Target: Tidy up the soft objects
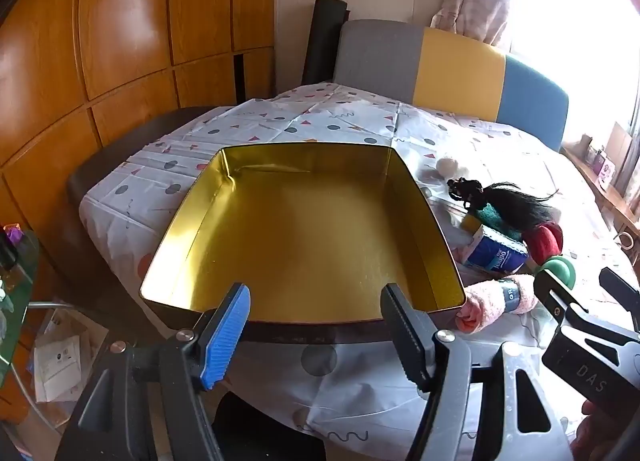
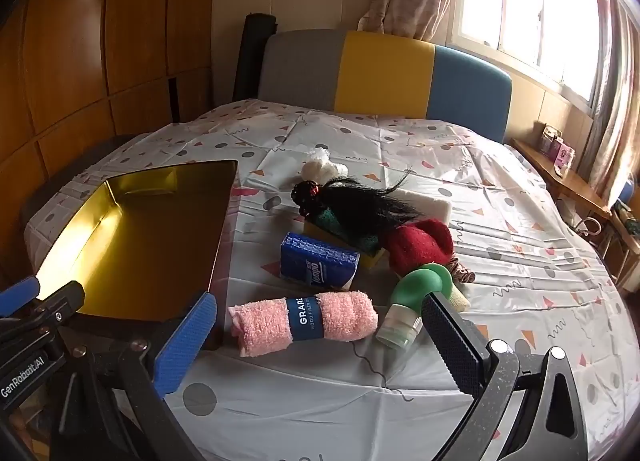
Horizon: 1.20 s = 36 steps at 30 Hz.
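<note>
**Both claws spread, nothing held**

The left gripper (image 1: 316, 335) hangs nearest, its jaws wide apart just before the near wall of the gold tin (image 1: 200, 217), which holds nothing. To the right, the right gripper (image 2: 320, 335) gapes too, the rolled pink towel (image 2: 304, 321) lying on the patterned sheet (image 2: 520, 245) between its fingers, untouched. Beyond sit a blue tissue pack (image 2: 318, 261), green bottle (image 2: 416, 301) and red knit piece (image 2: 420, 243).

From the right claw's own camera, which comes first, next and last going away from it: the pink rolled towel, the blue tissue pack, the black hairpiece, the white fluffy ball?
Nearest first from the right claw:
1. Pink rolled towel, just ahead between its fingers.
2. Blue tissue pack, behind the towel.
3. Black hairpiece, farther back, mid-table.
4. White fluffy ball, farthest, toward the headboard.
</note>
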Each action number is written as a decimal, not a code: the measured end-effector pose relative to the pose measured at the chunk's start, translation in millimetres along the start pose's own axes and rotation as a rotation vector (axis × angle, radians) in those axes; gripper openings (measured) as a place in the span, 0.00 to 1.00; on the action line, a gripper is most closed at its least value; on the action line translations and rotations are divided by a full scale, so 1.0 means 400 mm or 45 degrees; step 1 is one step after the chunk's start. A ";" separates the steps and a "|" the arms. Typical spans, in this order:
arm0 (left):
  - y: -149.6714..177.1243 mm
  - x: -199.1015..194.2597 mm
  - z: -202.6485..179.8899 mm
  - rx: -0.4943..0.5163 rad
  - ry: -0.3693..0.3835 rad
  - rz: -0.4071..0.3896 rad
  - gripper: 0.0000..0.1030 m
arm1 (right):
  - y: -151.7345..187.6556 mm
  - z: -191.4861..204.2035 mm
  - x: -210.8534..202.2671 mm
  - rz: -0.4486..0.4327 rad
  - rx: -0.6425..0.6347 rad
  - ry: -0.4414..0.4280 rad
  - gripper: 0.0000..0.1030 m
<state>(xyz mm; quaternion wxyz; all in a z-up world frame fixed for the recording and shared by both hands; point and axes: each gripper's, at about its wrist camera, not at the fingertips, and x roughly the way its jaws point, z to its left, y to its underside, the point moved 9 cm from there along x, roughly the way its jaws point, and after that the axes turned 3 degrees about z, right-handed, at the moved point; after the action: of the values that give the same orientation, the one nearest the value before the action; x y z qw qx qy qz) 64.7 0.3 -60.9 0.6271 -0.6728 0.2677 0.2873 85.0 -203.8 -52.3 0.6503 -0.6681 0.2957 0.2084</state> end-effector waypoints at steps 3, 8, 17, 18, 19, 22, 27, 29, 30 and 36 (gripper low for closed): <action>-0.002 -0.006 0.002 0.010 -0.003 -0.020 0.67 | 0.000 0.004 -0.002 0.005 0.012 -0.012 1.00; -0.001 -0.021 0.017 0.025 0.000 -0.018 0.67 | 0.000 0.006 -0.010 0.011 0.032 -0.020 1.00; 0.002 -0.017 0.008 0.031 -0.033 -0.009 0.67 | -0.003 0.018 -0.015 0.004 -0.007 -0.014 1.00; 0.002 -0.016 0.010 0.032 -0.034 -0.008 0.67 | -0.004 0.019 -0.017 0.002 -0.010 -0.014 1.00; 0.003 -0.014 0.008 0.030 -0.036 -0.007 0.67 | -0.004 0.019 -0.016 0.003 -0.010 -0.013 1.00; 0.004 -0.014 0.010 0.026 -0.037 -0.004 0.67 | -0.004 0.021 -0.014 0.005 -0.010 -0.017 1.00; 0.007 -0.011 0.013 0.021 -0.037 0.003 0.67 | -0.006 0.029 -0.016 0.000 -0.021 -0.022 1.00; 0.007 -0.010 0.013 0.020 -0.037 0.004 0.67 | -0.006 0.032 -0.017 -0.001 -0.020 -0.025 1.00; 0.007 -0.010 0.014 0.020 -0.037 0.005 0.67 | -0.006 0.033 -0.017 -0.002 -0.021 -0.025 1.00; 0.009 -0.007 0.015 0.021 -0.039 0.011 0.67 | -0.005 0.036 -0.017 -0.002 -0.021 -0.026 1.00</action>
<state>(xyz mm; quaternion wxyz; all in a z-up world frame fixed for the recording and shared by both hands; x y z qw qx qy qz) 59.7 6.0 -61.8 0.6356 -0.6618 0.2632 0.2979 82.6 -188.9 -47.2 0.6478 -0.6716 0.2867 0.2171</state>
